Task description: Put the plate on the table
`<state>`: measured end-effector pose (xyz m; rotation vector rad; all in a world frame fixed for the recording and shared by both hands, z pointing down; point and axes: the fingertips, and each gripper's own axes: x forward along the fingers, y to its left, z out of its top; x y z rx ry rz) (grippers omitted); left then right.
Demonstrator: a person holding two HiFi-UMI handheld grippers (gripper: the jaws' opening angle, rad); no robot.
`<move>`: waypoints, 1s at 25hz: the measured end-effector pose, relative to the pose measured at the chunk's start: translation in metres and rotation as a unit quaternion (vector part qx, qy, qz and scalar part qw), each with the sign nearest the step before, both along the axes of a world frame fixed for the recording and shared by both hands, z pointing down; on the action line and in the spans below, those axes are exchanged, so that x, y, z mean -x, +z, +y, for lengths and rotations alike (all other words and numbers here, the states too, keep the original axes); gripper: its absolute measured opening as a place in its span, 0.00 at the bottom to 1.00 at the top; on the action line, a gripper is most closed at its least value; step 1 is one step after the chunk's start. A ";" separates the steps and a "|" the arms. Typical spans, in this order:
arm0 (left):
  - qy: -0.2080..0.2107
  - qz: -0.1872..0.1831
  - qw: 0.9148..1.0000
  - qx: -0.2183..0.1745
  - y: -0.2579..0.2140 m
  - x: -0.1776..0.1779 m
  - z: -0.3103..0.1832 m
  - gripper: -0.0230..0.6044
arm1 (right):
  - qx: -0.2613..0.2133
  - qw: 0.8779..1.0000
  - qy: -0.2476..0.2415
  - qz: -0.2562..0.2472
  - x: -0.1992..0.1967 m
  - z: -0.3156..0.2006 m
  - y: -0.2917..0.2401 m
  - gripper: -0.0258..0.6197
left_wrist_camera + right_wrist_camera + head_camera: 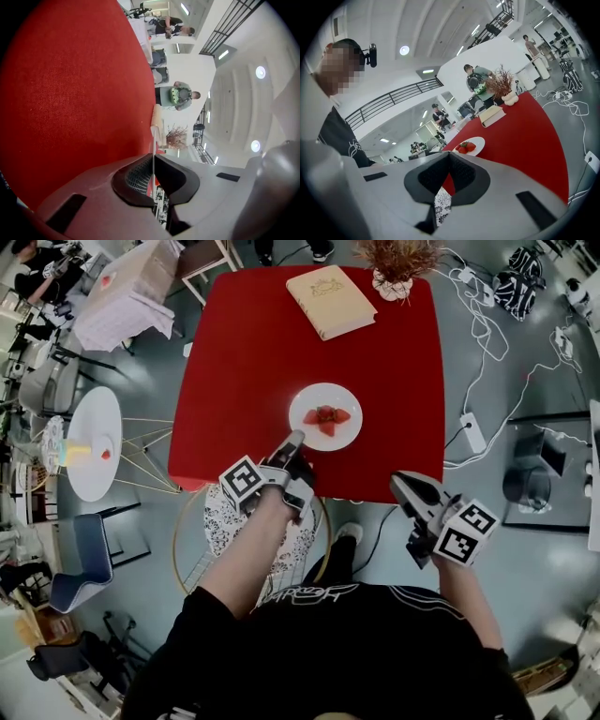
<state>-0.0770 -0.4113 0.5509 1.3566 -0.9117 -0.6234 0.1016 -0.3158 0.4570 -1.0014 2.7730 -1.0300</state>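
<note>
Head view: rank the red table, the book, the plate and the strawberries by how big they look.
1. red table, by far the largest.
2. book and plate: about alike. The book lies farther from the camera, so I won't rank them.
3. strawberries, smallest.

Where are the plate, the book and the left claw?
plate [328, 393], head view, bare white rim.
book [330, 301], head view, middle of cover.
left claw [297, 439], head view, tips on plate edge.

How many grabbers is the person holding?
2. The left gripper is shut on the near rim of the plate on the red table; the right gripper is shut and empty, off the table's near edge.
</note>
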 end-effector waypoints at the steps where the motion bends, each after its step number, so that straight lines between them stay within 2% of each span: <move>1: -0.002 -0.002 1.000 0.004 0.002 0.001 0.001 0.06 | 0.001 1.000 0.000 0.000 0.001 -0.002 0.002 0.05; 7: -0.009 -0.015 1.000 0.013 0.012 0.008 0.003 0.06 | -0.006 1.000 -0.005 0.001 0.011 -0.012 0.006 0.05; 15: -0.016 -0.009 0.999 0.034 0.022 0.011 0.006 0.07 | 0.000 1.000 -0.007 0.000 0.012 -0.014 0.014 0.05; 25: -0.006 -0.028 0.998 0.048 0.027 0.011 0.008 0.07 | 0.007 1.000 0.000 -0.007 0.005 -0.009 0.015 0.05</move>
